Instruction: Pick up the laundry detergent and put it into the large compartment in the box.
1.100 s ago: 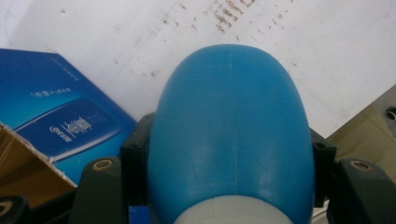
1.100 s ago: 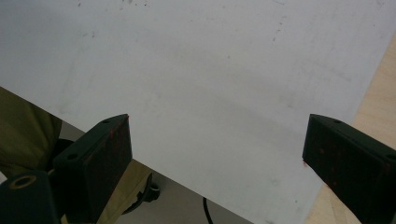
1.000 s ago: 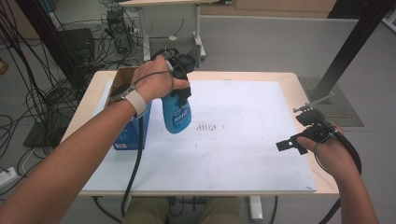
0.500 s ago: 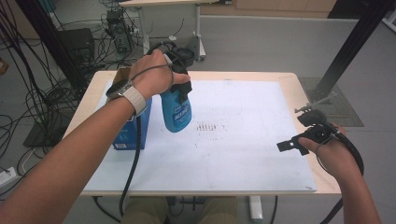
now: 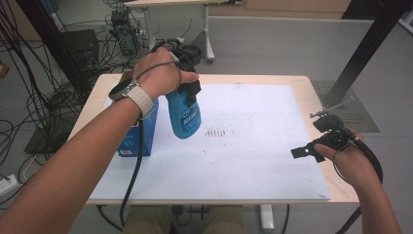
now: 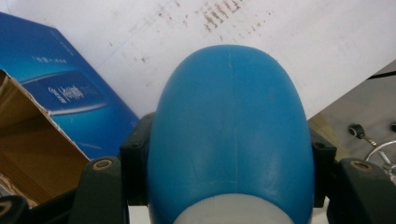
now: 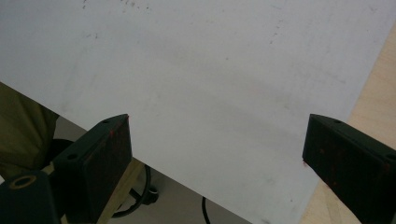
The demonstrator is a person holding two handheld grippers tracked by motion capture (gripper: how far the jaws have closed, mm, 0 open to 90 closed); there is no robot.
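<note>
Since the earlier frames your left hand has lifted the blue bottle [image 5: 185,113] a little higher off the white board, while your right hand has kept its place at the bench's right edge. Bench [image 5: 311,92]: pale wood top, most of it covered by a large white board [image 5: 253,146] with a patch of small dark marks [image 5: 219,132] near its middle. Blue carton [image 5: 139,134]: stands on the board's left side, top flap open, brown inside visible in the left gripper view [image 6: 28,140]. Blue bottle: hangs in the air just right of the carton, clear of the board, base pointing down and slightly toward you; in the left gripper view its rounded blue body [image 6: 231,135] sits between the two black jaws, with the marked board beyond it. Left tool [image 5: 187,87]: clenched on the bottle's upper part, pads pressed on both flanks, your hand [image 5: 160,78] wrapped over the top, cable trailing down along your forearm. Right tool [image 5: 304,152]: released, jaws spread wide with nothing between them, held low over the board's right margin near the bench edge; its own view looks down on bare white board [image 7: 210,93] and a strip of wood at the right.
</note>
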